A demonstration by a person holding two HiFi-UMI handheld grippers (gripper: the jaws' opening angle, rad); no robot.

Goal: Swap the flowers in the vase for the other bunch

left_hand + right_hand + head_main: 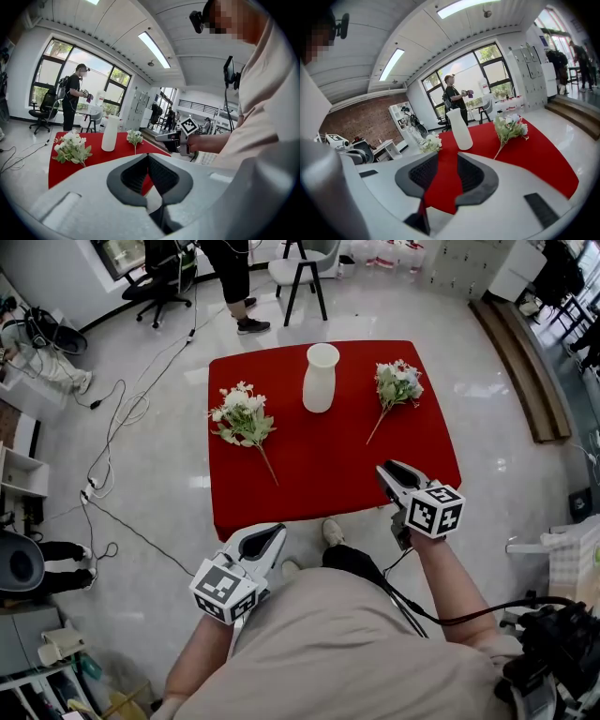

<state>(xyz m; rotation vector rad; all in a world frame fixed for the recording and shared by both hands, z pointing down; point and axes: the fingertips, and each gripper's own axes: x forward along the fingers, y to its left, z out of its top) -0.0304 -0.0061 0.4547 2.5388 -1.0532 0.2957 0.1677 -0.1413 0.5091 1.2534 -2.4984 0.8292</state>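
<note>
Vase (320, 378) upright mid bench (319, 460), left bunch (242, 415) & right bunch (397, 383) lying either side; left gripper (272, 533) jaws together, right gripper (385, 469) jaws apart

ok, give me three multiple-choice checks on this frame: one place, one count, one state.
1. Where is the vase? A) between the left bunch and the right bunch B) at a near corner C) on the floor
2. How many bunches lie on the table? A) one B) two C) three
3. The vase is: A) holding flowers B) tipped over C) upright, empty
1 A: a bunch lies either side of it. 2 B: one left, one right. 3 C: it stands, nothing in its mouth.
</note>
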